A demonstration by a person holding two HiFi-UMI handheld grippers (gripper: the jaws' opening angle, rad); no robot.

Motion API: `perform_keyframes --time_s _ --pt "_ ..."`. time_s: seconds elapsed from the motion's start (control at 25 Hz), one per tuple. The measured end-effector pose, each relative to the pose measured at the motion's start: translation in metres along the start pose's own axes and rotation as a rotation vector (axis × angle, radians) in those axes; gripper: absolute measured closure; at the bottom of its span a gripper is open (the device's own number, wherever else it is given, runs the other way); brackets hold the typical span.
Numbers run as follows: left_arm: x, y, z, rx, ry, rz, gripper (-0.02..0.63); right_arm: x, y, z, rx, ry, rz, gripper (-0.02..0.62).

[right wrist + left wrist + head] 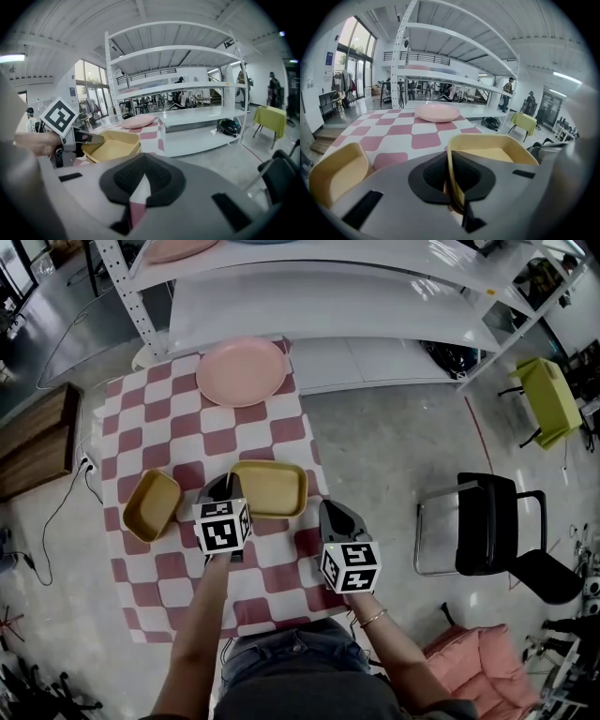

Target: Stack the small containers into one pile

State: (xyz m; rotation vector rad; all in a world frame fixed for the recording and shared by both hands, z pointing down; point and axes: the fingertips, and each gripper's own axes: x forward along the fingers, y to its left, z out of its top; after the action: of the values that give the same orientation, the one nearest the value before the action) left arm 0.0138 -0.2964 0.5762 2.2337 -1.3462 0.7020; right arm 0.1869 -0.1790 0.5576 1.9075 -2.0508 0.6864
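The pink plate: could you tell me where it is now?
Head view: the pink plate lies on the checkered table, at its far right corner, next to the white shelf.

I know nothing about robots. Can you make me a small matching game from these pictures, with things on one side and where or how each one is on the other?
Things:
1. plate
2. left container
3. middle container
4. right gripper

States:
A. clamped by its rim in the left gripper
B. holds nothing
C. at the table's far end
D. free, near the table's left edge

Pairs: 1-C; 2-D; 3-A; 4-B
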Motion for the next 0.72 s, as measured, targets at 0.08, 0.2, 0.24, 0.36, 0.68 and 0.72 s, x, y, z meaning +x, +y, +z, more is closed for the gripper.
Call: perform_keyframes --time_s 0.08,0.2,0.24,0.36,0.68,0.72 --pt "0.0 0.0 0.0 0.012 -0.002 0.004 0.583 0.0 0.0 0.0 0.001 0.001 0.001 0.584" --pt "-0.001 -0.002 0.0 0.023 -0.004 0.001 0.577 0.0 0.0 0.001 -0.004 0.001 0.003 0.584" --pt "-0.002 -0.003 0.0 0.024 -0.005 -0.003 0.562 0.0 0.0 0.001 -0.005 0.0 0.003 0.584" --pt "-0.005 -0.003 -0.001 0.026 -0.01 -0.007 0.526 -0.001 0.001 0.004 -0.011 -0.005 0.007 0.584" --pt "-0.026 0.008 -0.003 0.002 -0.038 0.021 0.495 -0.002 0.015 0.014 -0.034 -0.023 0.045 0.584" --pt "-0.03 0.011 -0.004 0.002 -0.039 0.024 0.494 -0.002 0.02 0.015 -0.039 -0.025 0.055 0.584"
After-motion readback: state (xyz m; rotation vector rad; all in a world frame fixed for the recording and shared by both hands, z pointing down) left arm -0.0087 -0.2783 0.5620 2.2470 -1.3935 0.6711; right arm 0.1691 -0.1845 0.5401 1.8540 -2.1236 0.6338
